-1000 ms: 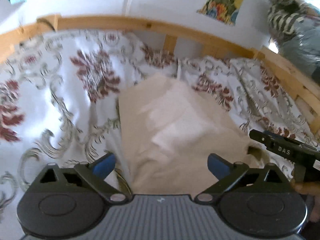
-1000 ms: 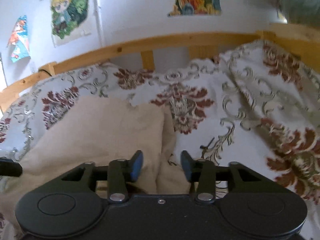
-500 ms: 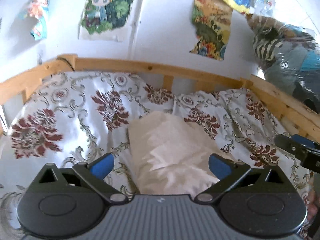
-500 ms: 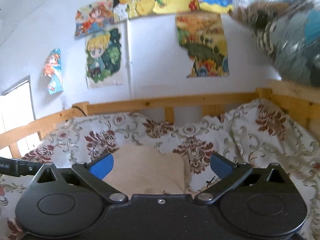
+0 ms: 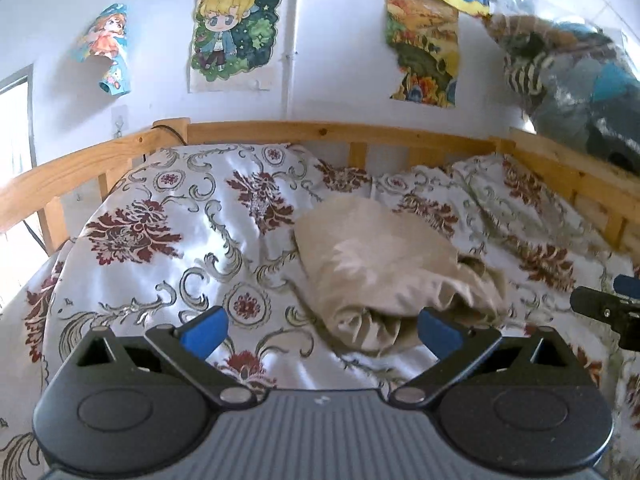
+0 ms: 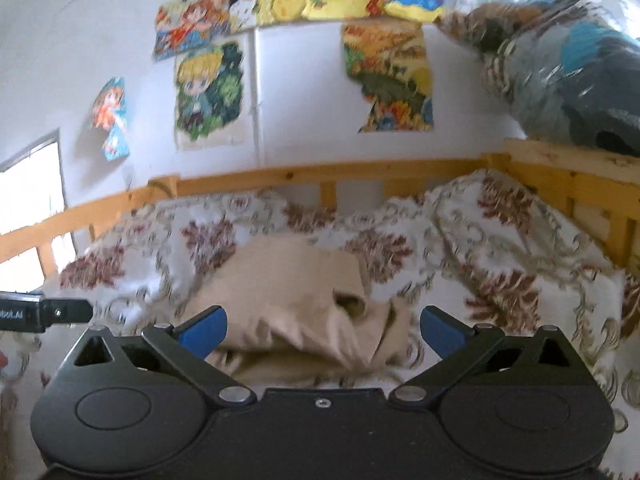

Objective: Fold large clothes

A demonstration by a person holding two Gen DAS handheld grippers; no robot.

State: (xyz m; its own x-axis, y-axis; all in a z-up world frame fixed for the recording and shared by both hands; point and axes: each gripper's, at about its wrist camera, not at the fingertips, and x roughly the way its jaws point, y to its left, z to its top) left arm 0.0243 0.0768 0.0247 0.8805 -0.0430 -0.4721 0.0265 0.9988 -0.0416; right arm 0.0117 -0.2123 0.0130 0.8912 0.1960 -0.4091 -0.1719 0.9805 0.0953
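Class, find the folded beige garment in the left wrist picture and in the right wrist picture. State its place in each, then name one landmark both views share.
Left wrist view: the beige garment lies on the floral bedspread, right of centre, just beyond the open left gripper.
Right wrist view: the beige garment lies centre-left, just beyond the open right gripper.
Shared landmark: the blond cartoon-child poster on the wall.

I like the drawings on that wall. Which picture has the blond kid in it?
The tall poster left of the white wall strip shows a blond child in a teal cap against dark green leaves. The landscape poster to its right shows only scenery, and the orange-haired figure hangs further left.
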